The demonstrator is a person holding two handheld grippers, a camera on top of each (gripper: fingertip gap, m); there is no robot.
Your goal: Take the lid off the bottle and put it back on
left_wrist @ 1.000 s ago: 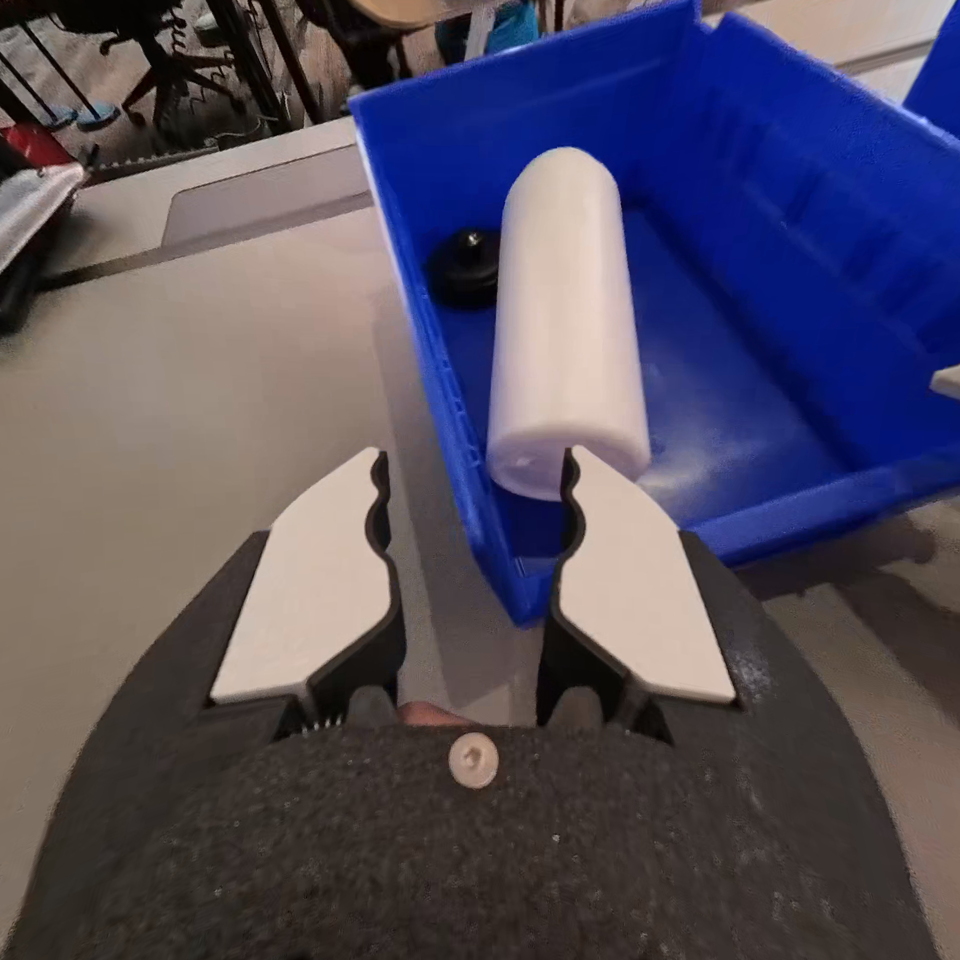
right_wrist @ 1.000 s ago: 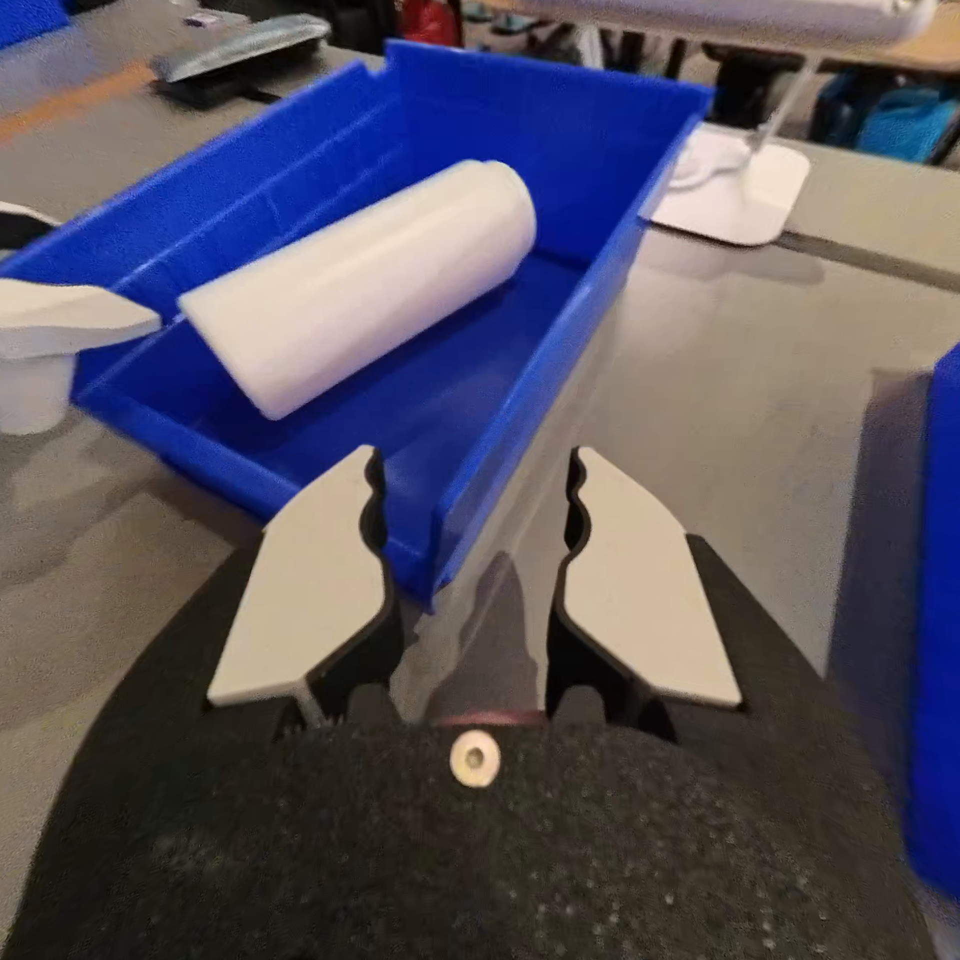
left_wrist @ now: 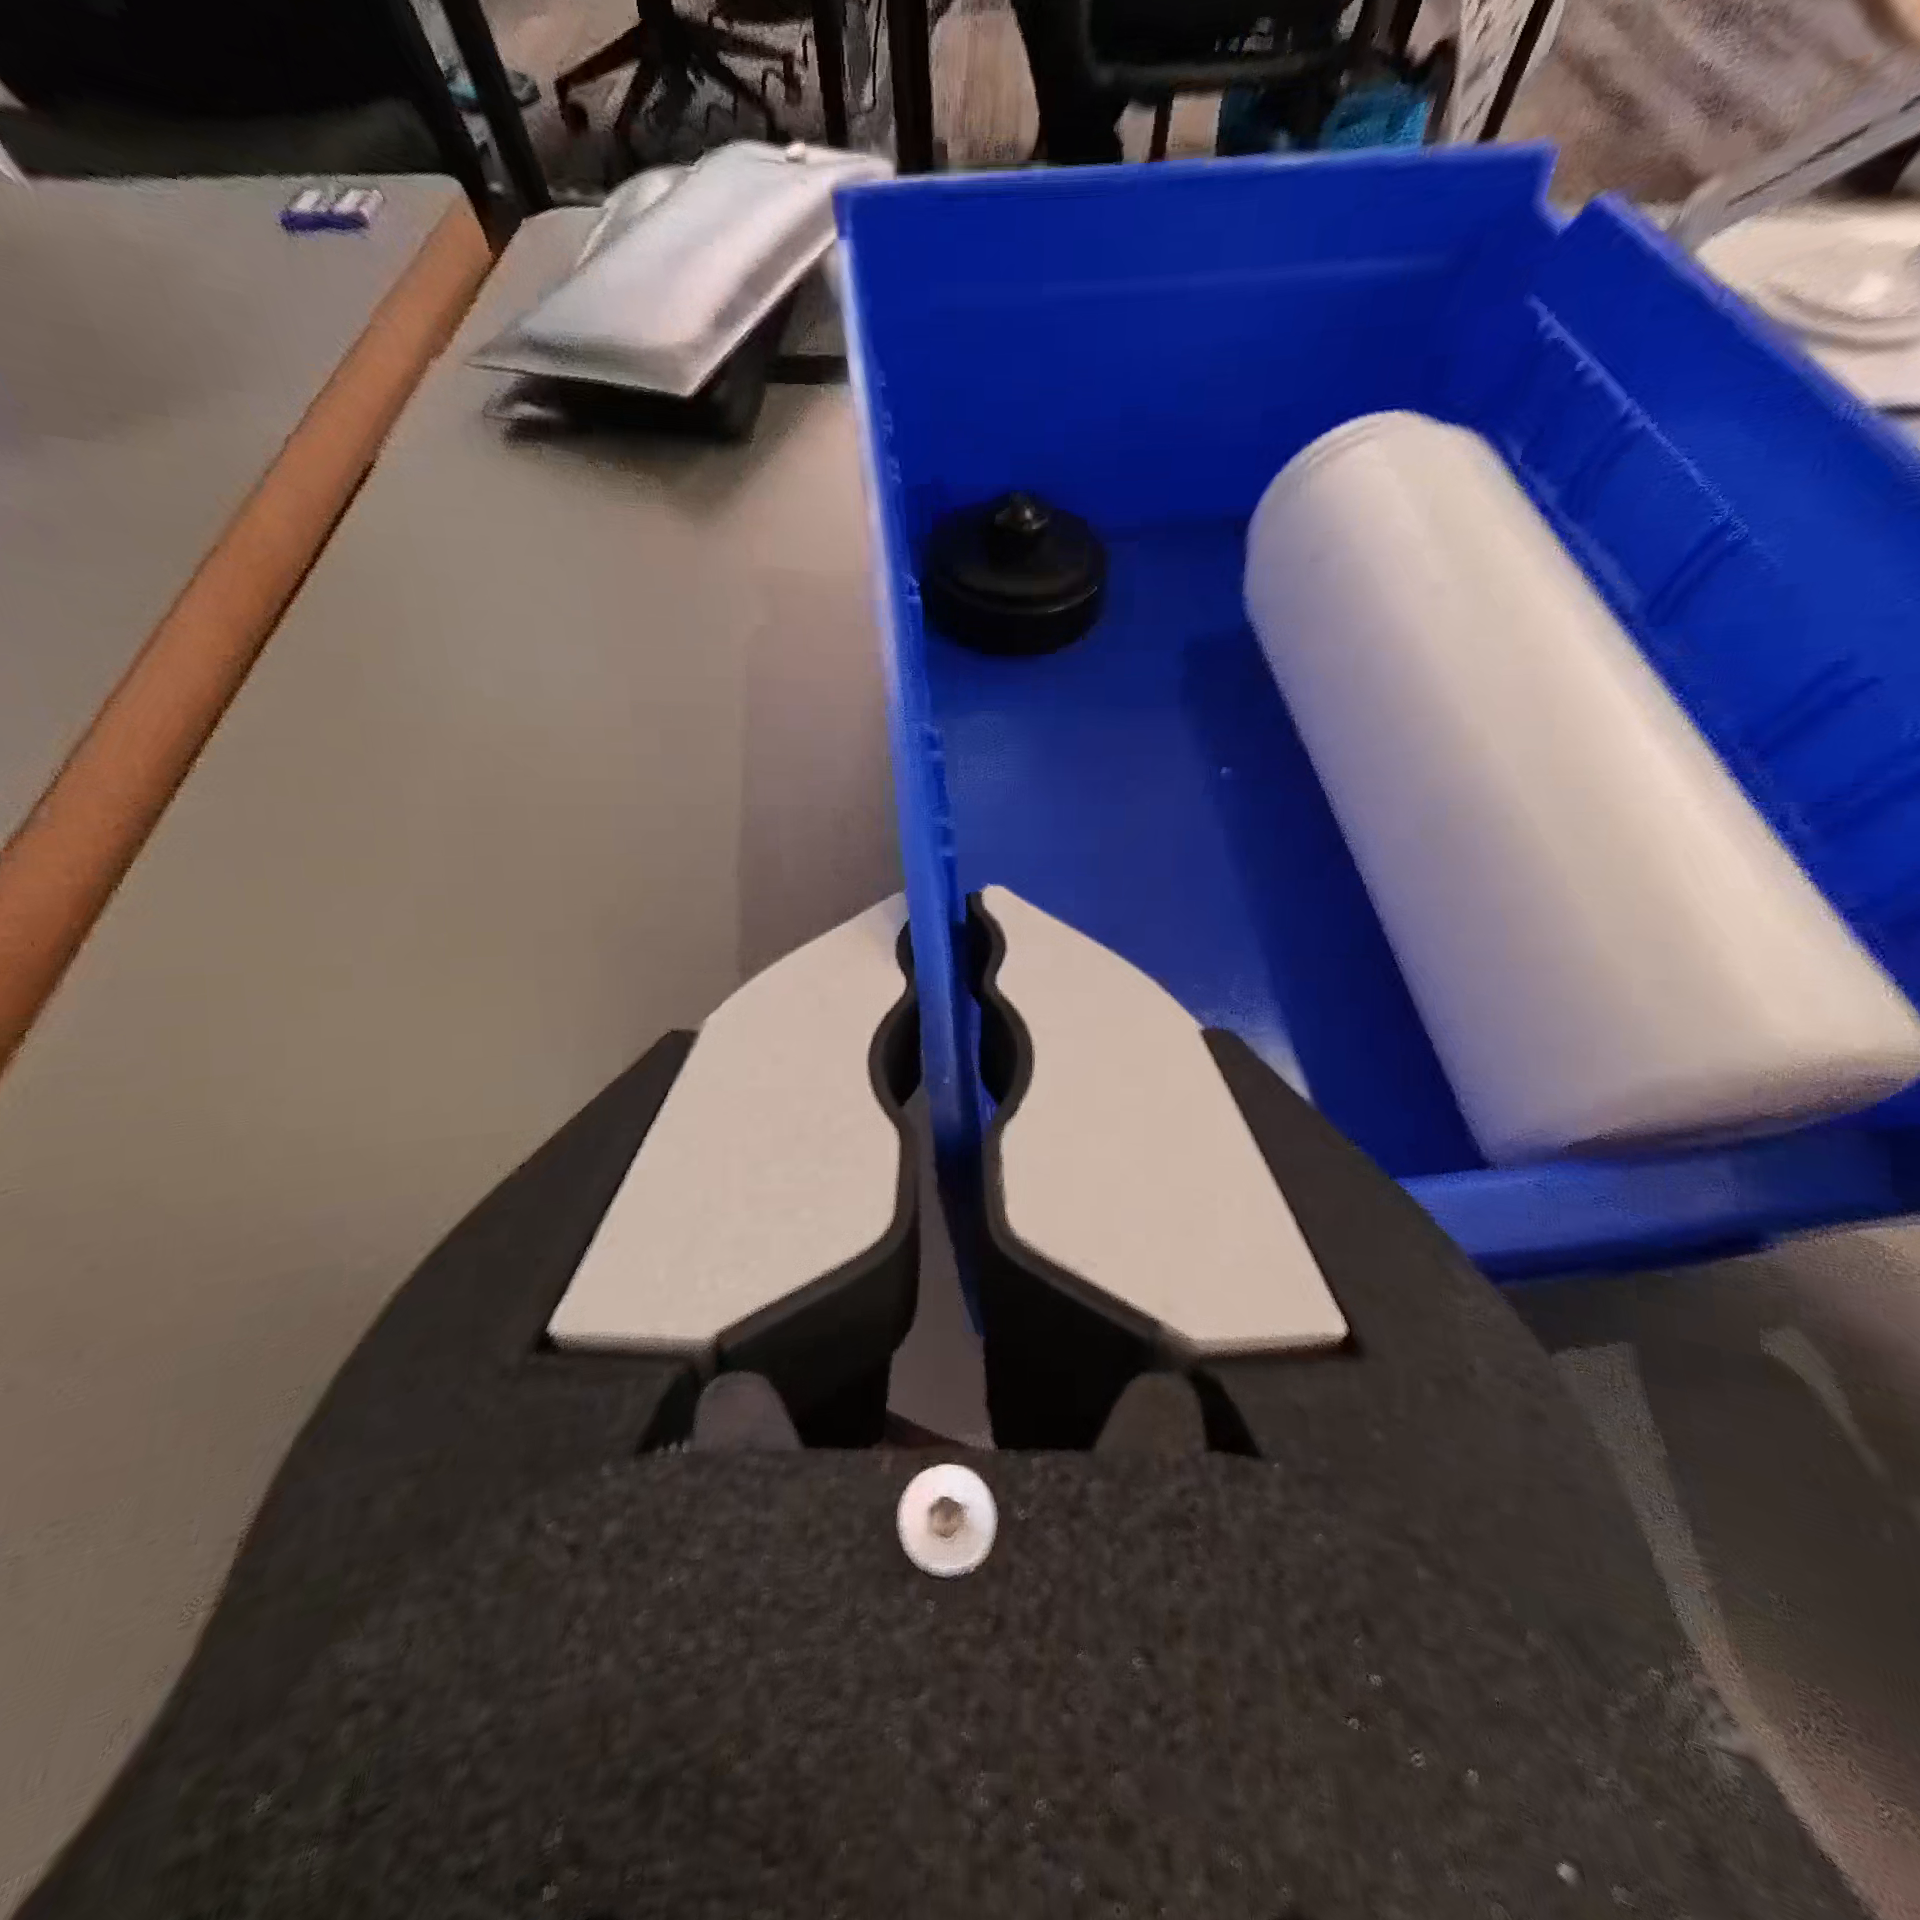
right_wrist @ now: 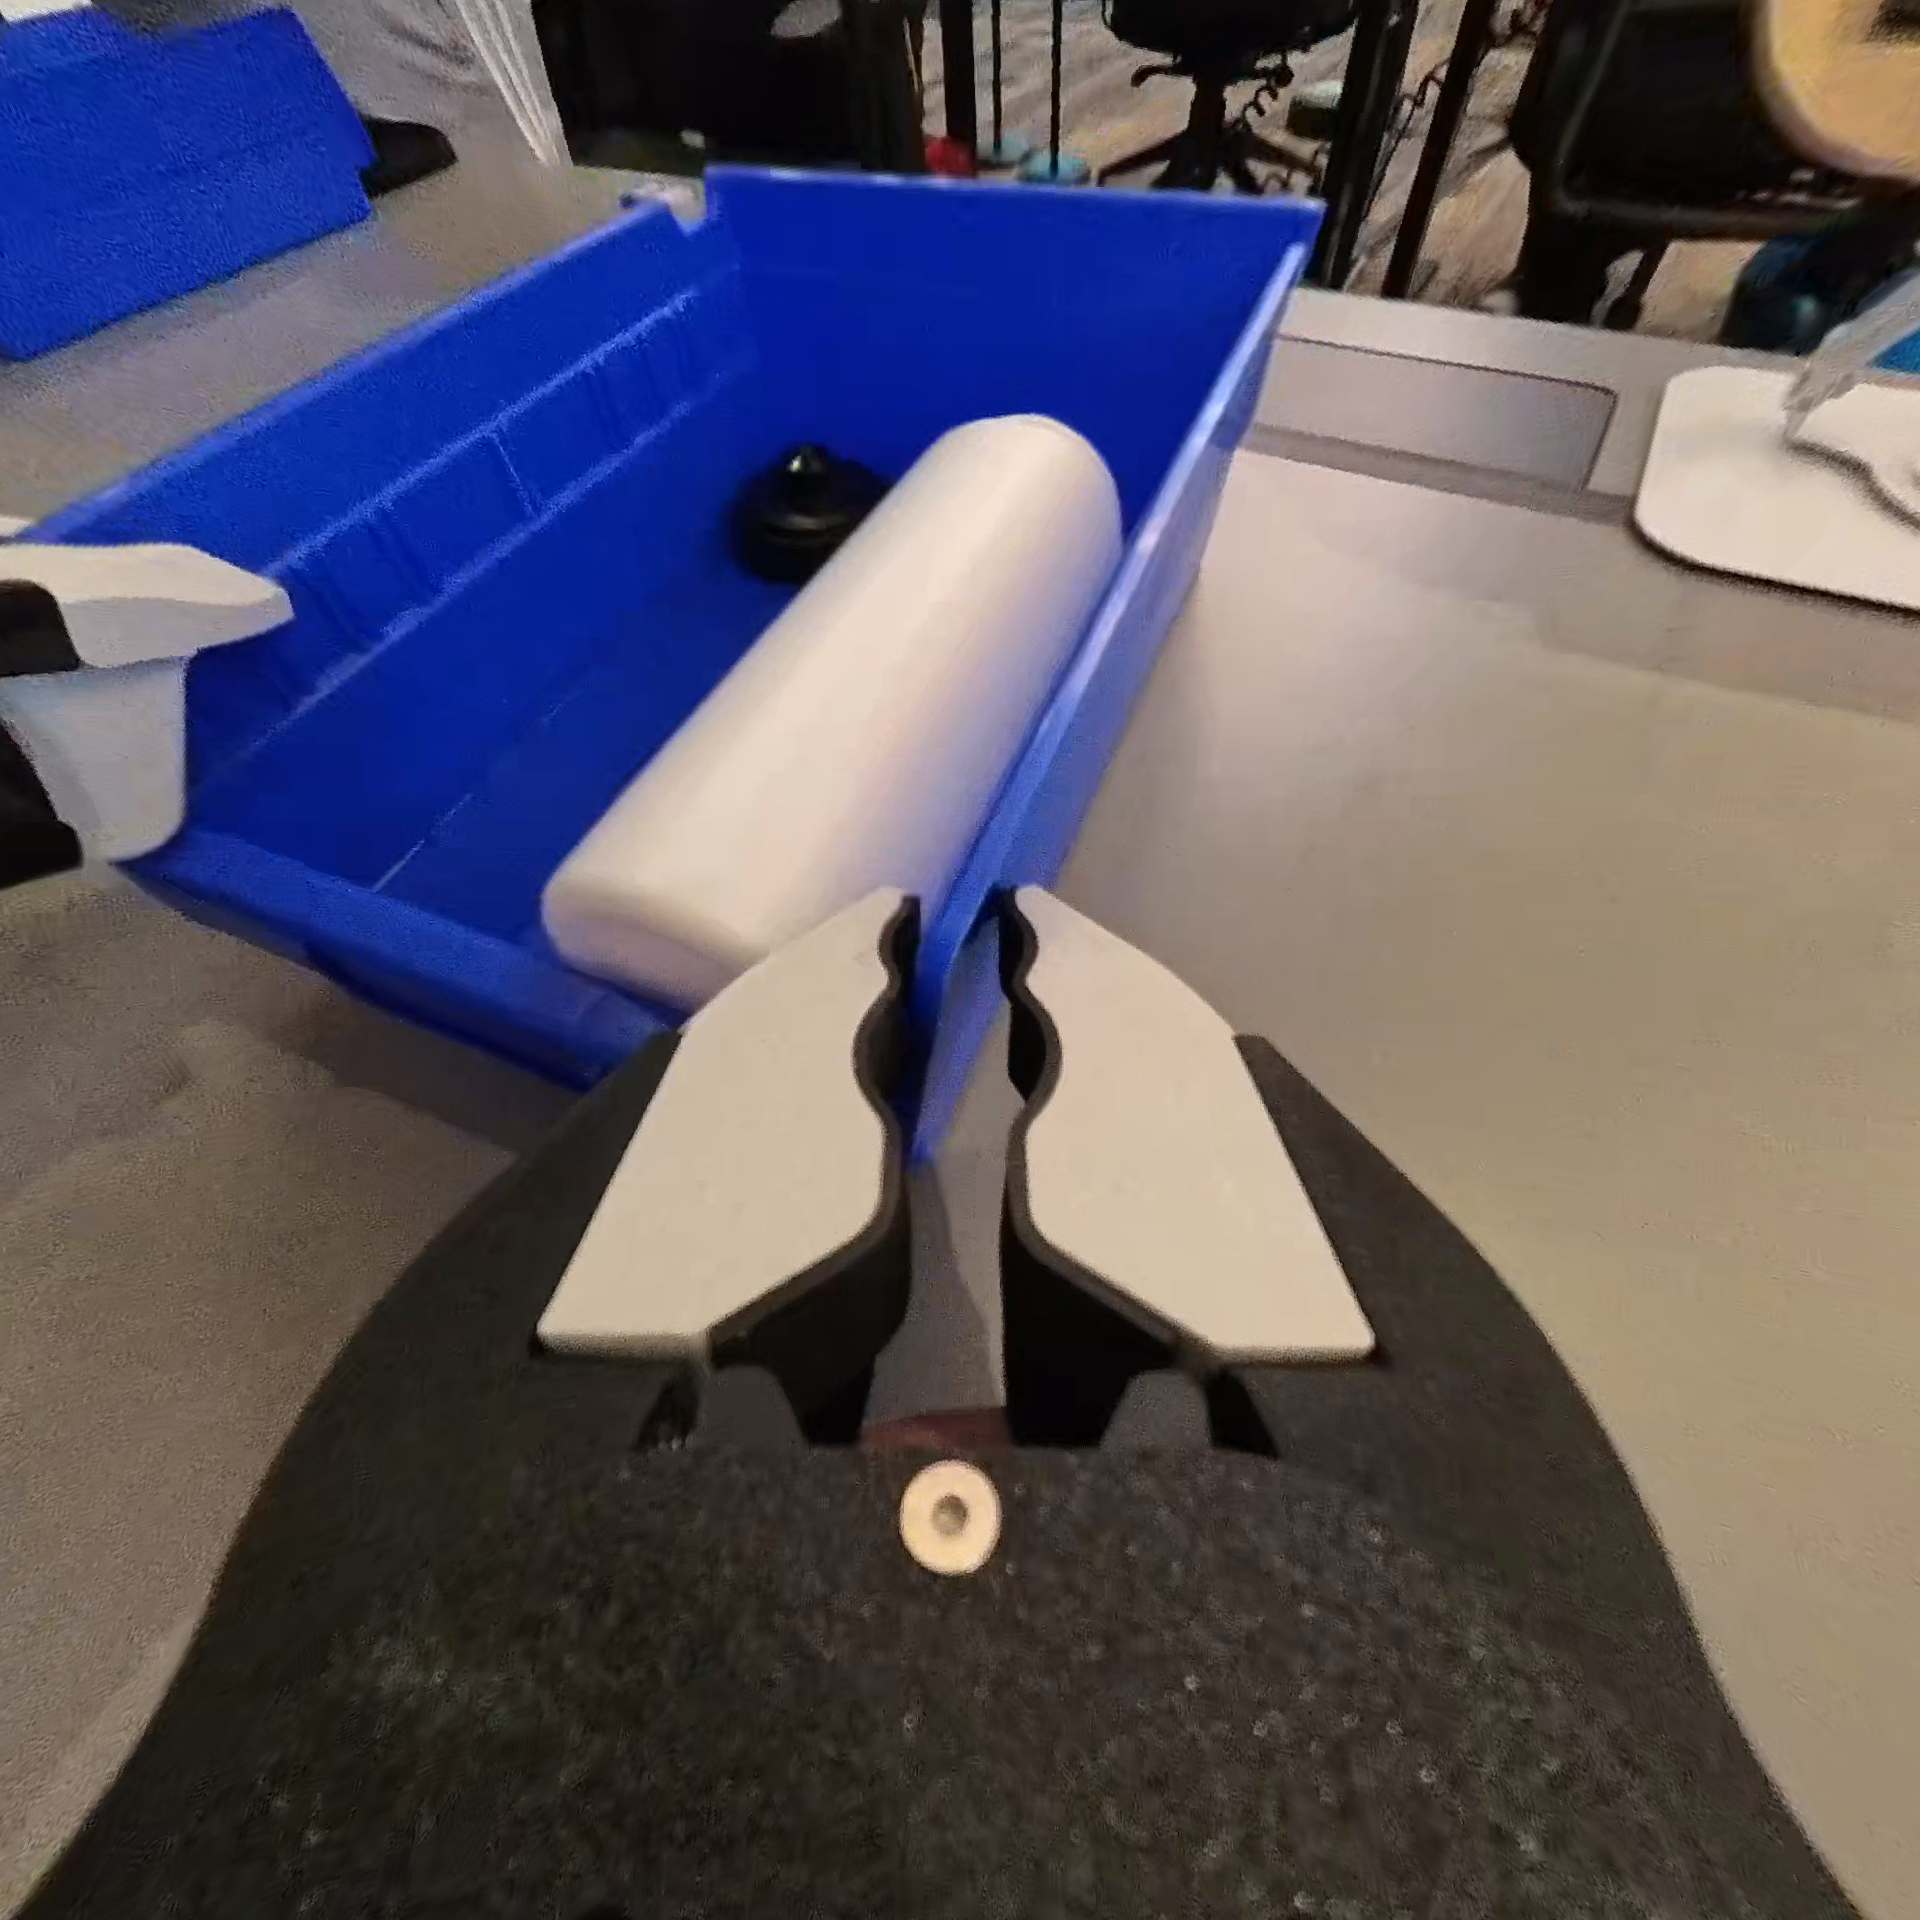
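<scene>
A white bottle (left_wrist: 1538, 800) lies on its side in a blue bin (left_wrist: 1143, 312), against the bin's right wall. A black lid (left_wrist: 1013, 582) stands apart from it on the bin floor near the far left corner. My left gripper (left_wrist: 940, 904) is shut on the bin's left wall at its near end. In the right wrist view the bottle (right_wrist: 862, 686) and the lid (right_wrist: 800, 520) show in the bin (right_wrist: 987, 281). My right gripper (right_wrist: 958, 904) is shut on the bin's right wall at its near end. The left gripper (right_wrist: 125, 623) also shows there at the left edge.
A silver pouch (left_wrist: 675, 281) lies on the grey table beyond the bin's left side. A second blue bin (right_wrist: 156, 156) stands at the far left. A white flat base (right_wrist: 1766, 488) lies at the far right. A second table's brown edge (left_wrist: 208, 582) runs along the left.
Both grippers were open around the bin's near corners and have shut on its side walls. The bottle now rests against the right wall, and the views have shifted.
</scene>
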